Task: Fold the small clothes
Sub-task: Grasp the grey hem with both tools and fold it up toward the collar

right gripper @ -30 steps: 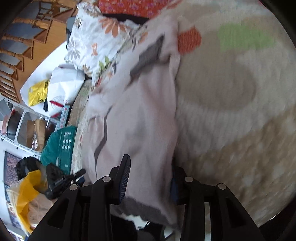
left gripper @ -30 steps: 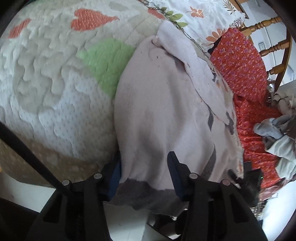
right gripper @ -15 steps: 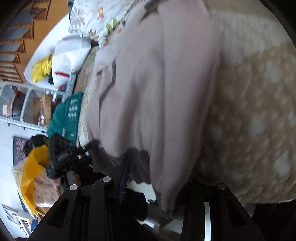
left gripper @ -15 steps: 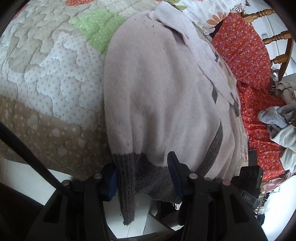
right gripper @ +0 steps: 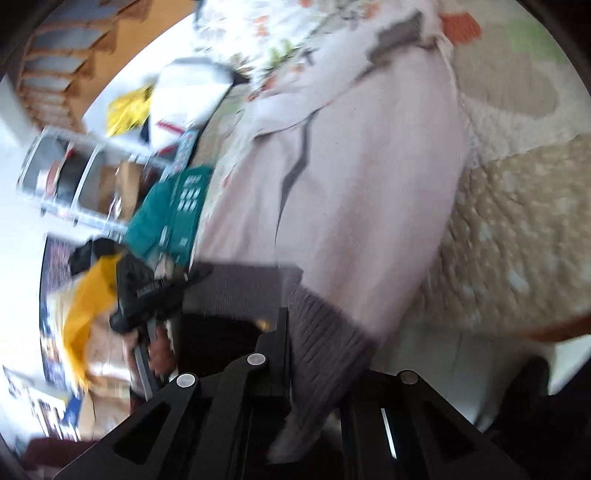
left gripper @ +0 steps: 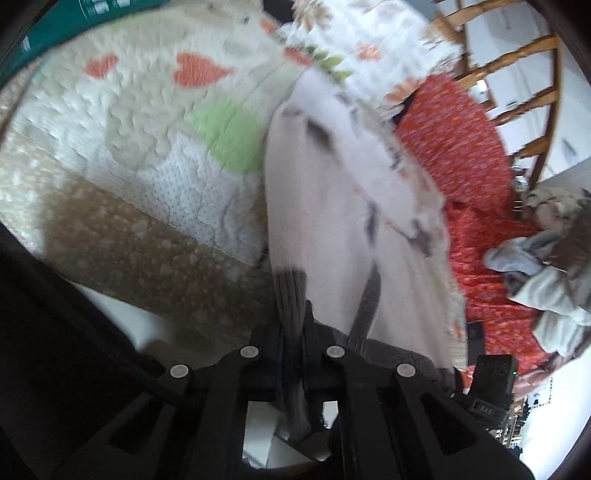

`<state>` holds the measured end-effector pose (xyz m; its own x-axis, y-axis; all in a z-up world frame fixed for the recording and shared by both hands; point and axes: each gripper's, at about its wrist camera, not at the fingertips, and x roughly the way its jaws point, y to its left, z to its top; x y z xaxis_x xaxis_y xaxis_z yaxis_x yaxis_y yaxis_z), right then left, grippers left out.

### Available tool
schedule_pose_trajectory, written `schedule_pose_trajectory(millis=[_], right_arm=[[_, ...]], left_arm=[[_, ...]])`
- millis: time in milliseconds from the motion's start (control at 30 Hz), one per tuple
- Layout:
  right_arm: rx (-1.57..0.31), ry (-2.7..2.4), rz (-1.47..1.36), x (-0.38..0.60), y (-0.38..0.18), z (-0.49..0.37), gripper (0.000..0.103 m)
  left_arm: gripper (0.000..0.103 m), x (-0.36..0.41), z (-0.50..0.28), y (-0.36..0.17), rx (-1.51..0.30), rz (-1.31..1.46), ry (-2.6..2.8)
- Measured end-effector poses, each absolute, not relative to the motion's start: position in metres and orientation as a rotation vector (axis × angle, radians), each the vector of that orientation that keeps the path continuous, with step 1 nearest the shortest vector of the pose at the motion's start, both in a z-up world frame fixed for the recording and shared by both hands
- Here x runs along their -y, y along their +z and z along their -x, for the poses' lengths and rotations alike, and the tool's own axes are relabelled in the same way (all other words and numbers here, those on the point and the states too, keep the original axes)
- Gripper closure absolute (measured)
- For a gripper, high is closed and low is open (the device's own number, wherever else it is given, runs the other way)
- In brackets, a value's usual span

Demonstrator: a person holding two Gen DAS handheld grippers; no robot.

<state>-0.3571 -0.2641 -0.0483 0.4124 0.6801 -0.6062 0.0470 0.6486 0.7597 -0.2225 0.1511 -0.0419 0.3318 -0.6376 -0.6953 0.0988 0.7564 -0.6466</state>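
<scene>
A pale pink knit garment [left gripper: 332, 206] with a grey ribbed hem lies on the quilted bed cover [left gripper: 122, 155]; it also shows in the right wrist view [right gripper: 362, 192]. My left gripper [left gripper: 293, 328] is shut on the grey hem [left gripper: 291, 291] at the garment's left corner. My right gripper [right gripper: 317, 354] is shut on the grey hem [right gripper: 321, 343] at the other corner, lifted off the bed edge. The other gripper shows at the left of the right wrist view [right gripper: 147, 295].
A red floral cloth [left gripper: 461, 155], a pile of grey clothes [left gripper: 546, 251] and a wooden chair [left gripper: 517, 62] are to the right. A floral pillow [right gripper: 280, 29], a teal box [right gripper: 170, 218], shelves [right gripper: 74, 181] and a yellow bag [right gripper: 85, 306] are beside the bed.
Both grippers have closed on the grey hem, one at each corner. The hem is now lifted and pulled back from the bed's edge.
</scene>
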Motion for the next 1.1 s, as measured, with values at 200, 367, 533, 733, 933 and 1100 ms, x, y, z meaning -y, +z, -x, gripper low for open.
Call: schedule_pose_trajectory(millis=[200,367,533,733,933,1100], right_arm=[[-1.196,0.416,-0.869,0.269,-0.078,0.379,0.097],[-1.136,0.439,-0.849,0.276,-0.067,0.370,0.097],[-1.016,0.446,-0.783,0.286,-0.027,0.340,0.097],[-0.852,0.388,-0.742,0.322,0.015,0.265,0.097],[-0.816,0.254,-0.855,0.371,-0.006,0.166,0.097],[-0.865,0.140,-0.937,0.402,-0.056,0.121,0.096]], left_arm=[[0.099,-0.155,0.247,-0.048,-1.142,0.581,-0.509],[0.099,-0.153,0.231,-0.043,-1.114,0.589,-0.497],[0.099,-0.142,0.187,-0.006,-0.981,0.533,-0.477],[0.099,-0.099,0.084,0.029,-0.918,0.535,-0.505],[0.099,-0.026,-0.029,0.034,-0.916,0.409,-0.386],[0.099,0.003,-0.085,0.000,-1.034,0.345,-0.345]])
